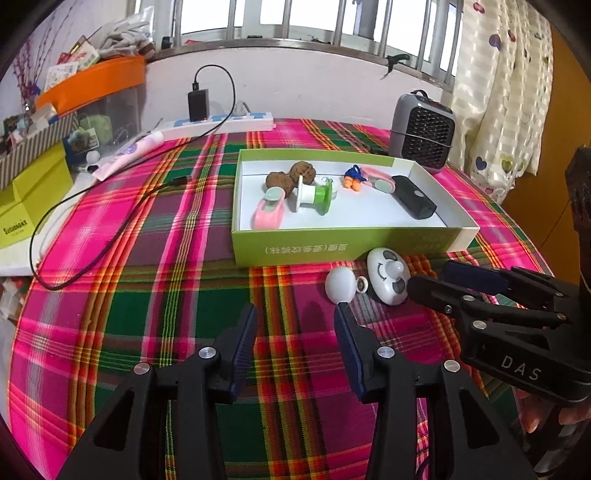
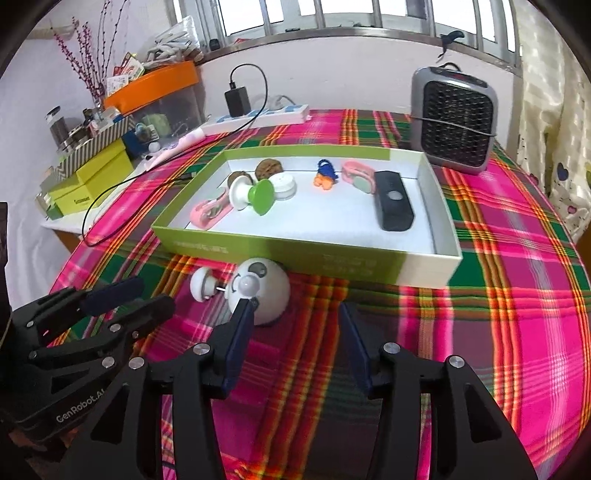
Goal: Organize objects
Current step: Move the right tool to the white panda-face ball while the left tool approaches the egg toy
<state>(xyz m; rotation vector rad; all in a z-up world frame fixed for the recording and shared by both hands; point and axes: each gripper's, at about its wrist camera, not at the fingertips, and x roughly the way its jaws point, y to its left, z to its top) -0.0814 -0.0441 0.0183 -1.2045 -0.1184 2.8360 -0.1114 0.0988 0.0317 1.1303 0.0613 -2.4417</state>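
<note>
Pink-green plaid tablecloth (image 1: pixel 155 288); shallow green cardboard tray (image 1: pixel 332 247) centre; grey fan heater (image 2: pixel 456 118) far right, below barred window (image 2: pixel 332 14). Left gripper (image 1: pixel 295 332), right gripper (image 2: pixel 295 325): fingers wide, empty.

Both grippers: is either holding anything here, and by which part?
Nothing is held. The left gripper and right gripper are open and empty, near the white round toy on the tablecloth.

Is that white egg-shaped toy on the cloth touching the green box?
Cannot tell. In the right wrist view the white toy overlaps the green box wall; the left wrist view shows no plain gap either.
</note>
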